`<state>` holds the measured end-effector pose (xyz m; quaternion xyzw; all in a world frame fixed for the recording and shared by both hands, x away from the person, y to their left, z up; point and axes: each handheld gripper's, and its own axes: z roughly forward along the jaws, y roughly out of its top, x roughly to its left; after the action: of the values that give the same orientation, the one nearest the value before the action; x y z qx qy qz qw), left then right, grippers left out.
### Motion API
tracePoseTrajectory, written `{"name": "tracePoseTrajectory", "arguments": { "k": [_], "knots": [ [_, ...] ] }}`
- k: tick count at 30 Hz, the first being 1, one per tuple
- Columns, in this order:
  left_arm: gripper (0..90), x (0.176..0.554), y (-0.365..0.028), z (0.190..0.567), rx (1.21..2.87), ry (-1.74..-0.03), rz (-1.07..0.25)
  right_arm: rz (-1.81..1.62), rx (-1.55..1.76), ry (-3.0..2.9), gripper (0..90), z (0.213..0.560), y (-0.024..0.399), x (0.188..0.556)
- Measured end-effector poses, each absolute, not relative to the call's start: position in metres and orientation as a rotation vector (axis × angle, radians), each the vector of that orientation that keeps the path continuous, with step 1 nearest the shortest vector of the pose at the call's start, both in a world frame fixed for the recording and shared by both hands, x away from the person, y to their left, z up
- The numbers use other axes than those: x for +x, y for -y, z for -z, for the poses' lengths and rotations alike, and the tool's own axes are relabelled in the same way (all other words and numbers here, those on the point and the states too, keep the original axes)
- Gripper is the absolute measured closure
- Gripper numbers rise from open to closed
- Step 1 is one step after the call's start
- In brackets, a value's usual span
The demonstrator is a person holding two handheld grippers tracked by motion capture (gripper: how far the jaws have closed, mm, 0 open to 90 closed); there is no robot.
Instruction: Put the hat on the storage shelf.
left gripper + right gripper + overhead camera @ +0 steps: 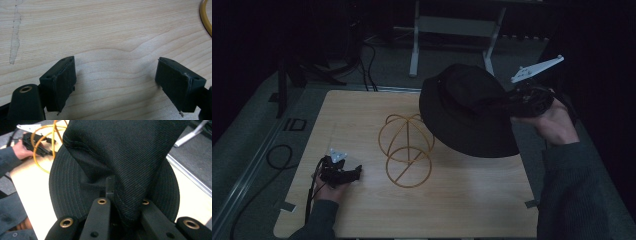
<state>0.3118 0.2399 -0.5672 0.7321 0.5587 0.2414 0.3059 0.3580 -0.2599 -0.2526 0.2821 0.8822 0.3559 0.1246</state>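
Black bucket hat [467,112] is held in the air by the right gripper [512,102], jaws clamped on a fold of the crown fabric, as seen in the right gripper view [122,202]. Hat hangs tilted above the right half of the surface [362,215], just beside and partly over the yellow wire hat stand [406,150], not seated on it.

Left gripper [343,172] is rested low on the surface near the front-left, jaws spread wide with nothing between them; bare wood grain is seen between its pads [62,82], with an arc of the stand's ring at the frame edge [205,17].

Progress, as judged: pick-up done, hat lifted and carried to the stand. Left to do: crown to be centred over the stand's top loops, lowered, released. Stand appears unsteadied; it could be knocked or dragged by the brim during lowering.

Containers: none on the surface. The wire stand is empty.
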Motion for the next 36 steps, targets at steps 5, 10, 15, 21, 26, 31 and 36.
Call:
{"name": "tracePoseTrajectory", "arguments": {
  "k": [5, 10, 15, 21, 26, 31, 36],
  "knots": [
    [17.4, 0.312, -0.240, 0.567, 1.939, -1.478, -0.639, -1.064, 0.788, -2.575, 87.6, 0.248, 0.255, 0.355],
    [17.4, 0.312, -0.240, 0.567, 1.940, -1.479, -0.638, -1.088, 0.769, -2.589, 87.6, 0.247, 0.252, 0.354],
    [17.4, 0.312, -0.240, 0.567, 1.939, -1.479, -0.638, -1.105, 0.745, -2.598, 87.6, 0.247, 0.247, 0.354],
    [17.4, 0.312, -0.240, 0.567, 1.938, -1.479, -0.638, -1.147, 0.707, -2.607, 87.6, 0.245, 0.239, 0.354],
    [17.4, 0.312, -0.240, 0.567, 1.939, -1.479, -0.638, -1.116, 0.667, -2.632, 87.5, 0.246, 0.227, 0.353],
    [17.4, 0.312, -0.240, 0.567, 1.939, -1.479, -0.638, -1.115, 0.632, -2.659, 87.4, 0.249, 0.214, 0.354],
    [17.4, 0.312, -0.240, 0.567, 1.939, -1.479, -0.638, -1.098, 0.596, -2.690, 87.4, 0.251, 0.199, 0.354]
  ]
}}
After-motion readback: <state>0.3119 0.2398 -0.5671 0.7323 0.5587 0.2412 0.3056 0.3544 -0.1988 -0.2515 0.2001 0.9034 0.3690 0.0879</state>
